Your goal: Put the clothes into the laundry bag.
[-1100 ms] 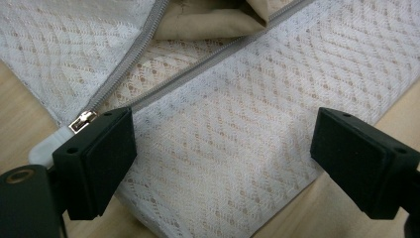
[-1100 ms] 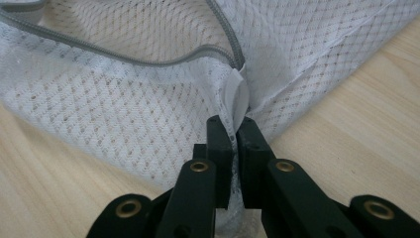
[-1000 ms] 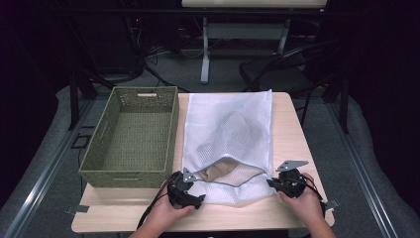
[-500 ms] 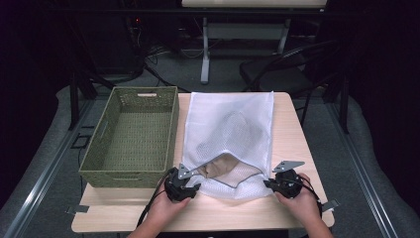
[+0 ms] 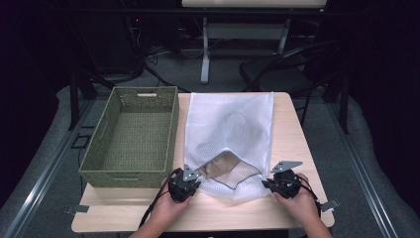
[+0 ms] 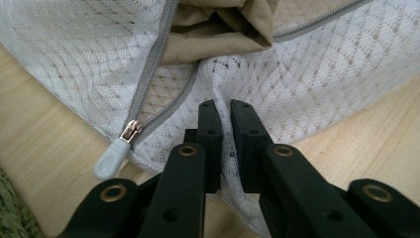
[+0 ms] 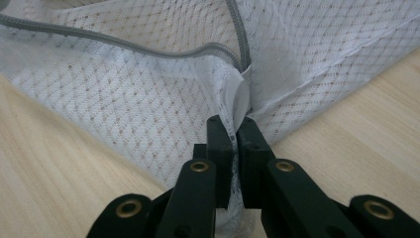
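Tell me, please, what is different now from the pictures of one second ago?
The left gripper has just been closing and now pinches the mesh bag beside its open zipper. The right gripper keeps its grip on the bag's other near corner. The basket and the tan cloth stay put.

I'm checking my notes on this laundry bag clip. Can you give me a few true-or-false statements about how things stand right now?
1. Both grippers pinch the white mesh bag. True: left gripper and right gripper are shut on its mesh.
2. The bag's zipper is fully closed. False: it gapes, with tan cloth showing.
3. The green basket holds folded clothes. False: nothing lies in it.
4. The basket stands left of the bag in the high view. True.
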A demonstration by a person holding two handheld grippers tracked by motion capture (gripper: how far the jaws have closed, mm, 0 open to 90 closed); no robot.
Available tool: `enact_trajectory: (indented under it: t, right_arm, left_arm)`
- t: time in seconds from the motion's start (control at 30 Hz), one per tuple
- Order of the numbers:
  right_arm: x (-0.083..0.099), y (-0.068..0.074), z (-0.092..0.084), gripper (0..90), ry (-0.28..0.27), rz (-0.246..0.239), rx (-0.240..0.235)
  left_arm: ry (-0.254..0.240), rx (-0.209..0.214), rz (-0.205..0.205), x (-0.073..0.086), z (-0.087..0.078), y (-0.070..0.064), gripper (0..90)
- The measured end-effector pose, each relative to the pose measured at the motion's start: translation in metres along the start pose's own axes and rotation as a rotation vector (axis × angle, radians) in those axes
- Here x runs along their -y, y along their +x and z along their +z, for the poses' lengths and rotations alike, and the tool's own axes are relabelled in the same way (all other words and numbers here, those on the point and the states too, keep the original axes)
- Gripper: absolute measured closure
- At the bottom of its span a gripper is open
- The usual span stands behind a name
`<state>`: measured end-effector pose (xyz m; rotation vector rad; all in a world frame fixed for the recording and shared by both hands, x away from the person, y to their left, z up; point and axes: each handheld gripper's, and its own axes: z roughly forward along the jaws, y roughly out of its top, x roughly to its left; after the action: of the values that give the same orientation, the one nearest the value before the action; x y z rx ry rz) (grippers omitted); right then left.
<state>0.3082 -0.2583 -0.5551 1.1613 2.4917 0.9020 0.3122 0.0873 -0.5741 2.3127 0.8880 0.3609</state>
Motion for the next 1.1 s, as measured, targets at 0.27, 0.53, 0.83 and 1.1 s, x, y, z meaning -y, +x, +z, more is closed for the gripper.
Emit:
enact_trajectory:
  t: [0.27, 0.53, 0.83, 1.1]
  right_arm:
    - [-0.002, 0.001, -0.002, 86.8, 0.013, -0.027, 0.005]
    - [-0.010, 0.004, -0.005, 87.0, 0.075, -0.087, 0.018]
    - [-0.022, 0.007, -0.010, 87.1, 0.124, -0.160, 0.031]
    - [-0.032, 0.009, -0.018, 87.2, 0.164, -0.217, 0.040]
  left_arm:
    - [0.044, 0.002, 0.014, -0.007, 0.000, -0.001, 88.4]
    - [0.127, 0.037, 0.050, -0.021, -0.009, 0.002, 89.1]
    - [0.195, 0.059, 0.091, -0.036, -0.016, 0.004, 89.1]
    - [0.226, 0.060, 0.139, -0.052, -0.027, 0.004, 89.1]
